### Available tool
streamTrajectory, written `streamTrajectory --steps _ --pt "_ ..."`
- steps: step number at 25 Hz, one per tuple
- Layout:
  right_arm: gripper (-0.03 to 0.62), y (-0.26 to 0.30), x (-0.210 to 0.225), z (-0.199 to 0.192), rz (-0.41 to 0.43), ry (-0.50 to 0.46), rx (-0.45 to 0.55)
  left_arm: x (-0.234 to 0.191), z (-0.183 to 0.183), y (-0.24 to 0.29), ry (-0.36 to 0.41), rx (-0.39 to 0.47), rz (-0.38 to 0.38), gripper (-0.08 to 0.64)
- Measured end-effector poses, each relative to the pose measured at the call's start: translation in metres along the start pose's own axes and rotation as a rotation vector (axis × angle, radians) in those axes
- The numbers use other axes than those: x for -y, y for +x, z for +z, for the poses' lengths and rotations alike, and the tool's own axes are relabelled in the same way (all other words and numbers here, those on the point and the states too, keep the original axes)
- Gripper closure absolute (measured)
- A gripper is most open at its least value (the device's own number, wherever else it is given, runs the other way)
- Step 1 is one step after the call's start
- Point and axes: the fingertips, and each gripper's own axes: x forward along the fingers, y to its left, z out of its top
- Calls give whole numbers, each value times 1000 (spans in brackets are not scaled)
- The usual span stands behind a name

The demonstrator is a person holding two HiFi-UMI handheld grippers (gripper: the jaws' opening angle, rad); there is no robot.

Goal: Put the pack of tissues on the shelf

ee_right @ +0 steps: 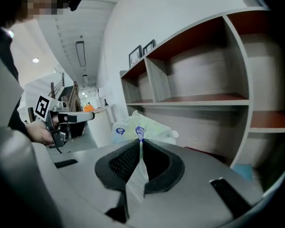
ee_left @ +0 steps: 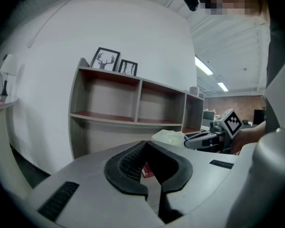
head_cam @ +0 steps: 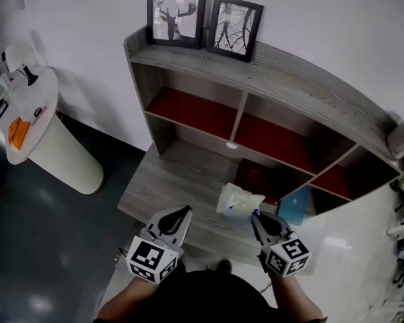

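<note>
The pack of tissues (head_cam: 238, 198) is pale green-white plastic, hanging over the shelf unit's lower board. My right gripper (head_cam: 255, 214) is shut on the pack's wrapper edge; in the right gripper view the thin plastic flap runs between its jaws to the pack of tissues (ee_right: 145, 128). My left gripper (head_cam: 188, 210) hovers to the left of the pack, shut with nothing in it. In the left gripper view the jaws of my left gripper (ee_left: 145, 143) meet at the tips, and the pack of tissues (ee_left: 168, 136) shows beyond them, beside the right gripper (ee_left: 186, 138).
The grey wooden shelf unit (head_cam: 283, 73) has red-backed compartments and two framed pictures (head_cam: 177, 11) on top. A red item (head_cam: 259, 178) and a blue item (head_cam: 295, 209) lie in its lower compartments. A round white side table (head_cam: 35, 120) stands at the left.
</note>
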Motion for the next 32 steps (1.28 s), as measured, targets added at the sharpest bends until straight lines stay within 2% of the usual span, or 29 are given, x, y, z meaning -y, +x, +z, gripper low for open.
streamTrajectory --steps 3,5,10,14,22,27,32 --pt "565 35 -25 24 -5 7 23 -42 16 -7 89 11 -6 546" --pt "565 58 -39 43 -13 -4 50 -70 24 -10 117 17 -23 546" --pt "565 106 -73 87 -26 2 88 -125 31 -18 120 10 -75 546" --pt "566 133 -86 120 -30 -37 112 -153 37 -17 124 10 -105 546" --pt "565 174 -68 164 -46 -54 133 -177 51 2 89 35 -117 546" --pt "565 197 -54 179 -39 -44 128 -179 56 15 80 51 -123 546" --pt "565 218 -36 192 -68 -31 135 -188 57 26 59 54 -105 546"
